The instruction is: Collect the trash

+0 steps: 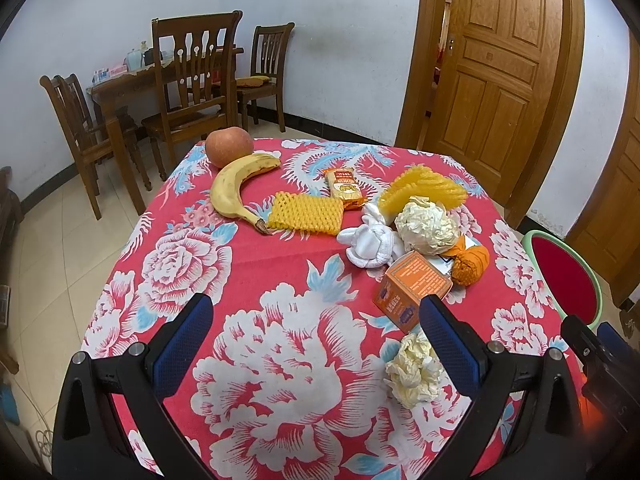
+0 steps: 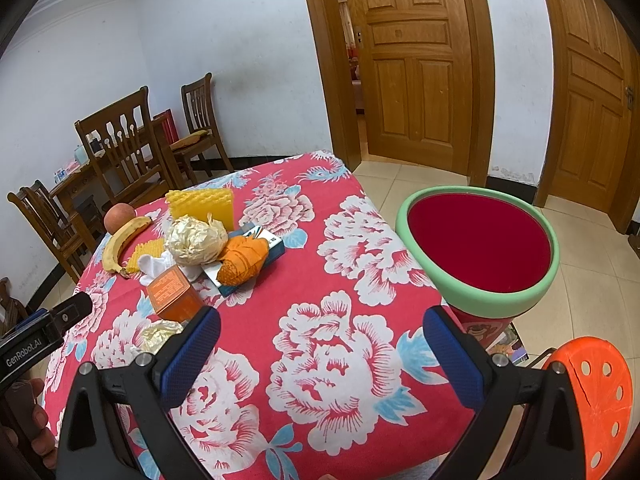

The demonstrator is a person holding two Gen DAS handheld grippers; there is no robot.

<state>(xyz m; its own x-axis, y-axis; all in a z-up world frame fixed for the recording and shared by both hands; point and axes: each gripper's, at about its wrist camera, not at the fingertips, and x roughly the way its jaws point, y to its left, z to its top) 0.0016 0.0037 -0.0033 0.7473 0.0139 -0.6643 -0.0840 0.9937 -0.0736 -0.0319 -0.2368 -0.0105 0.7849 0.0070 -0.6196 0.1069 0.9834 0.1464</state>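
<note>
Trash lies on the red floral tablecloth (image 1: 256, 264): a small crumpled paper ball (image 1: 414, 372), a big paper ball (image 1: 426, 226), an orange box (image 1: 412, 292), an orange net (image 1: 472, 264), white cloth (image 1: 370, 242), yellow foam nets (image 1: 306, 214), a snack wrapper (image 1: 346, 188). The red bin with a green rim (image 2: 480, 248) stands right of the table. My left gripper (image 1: 316, 324) is open and empty above the near table, the small ball just beside its right finger. My right gripper (image 2: 322, 336) is open and empty above the table's near right part.
A banana (image 1: 232, 192) and an apple (image 1: 229, 147) lie at the far left of the table. An orange stool (image 2: 596, 396) stands near right. Wooden chairs (image 1: 192, 92) and a side table are behind. Wooden doors (image 2: 416, 60) are at the back.
</note>
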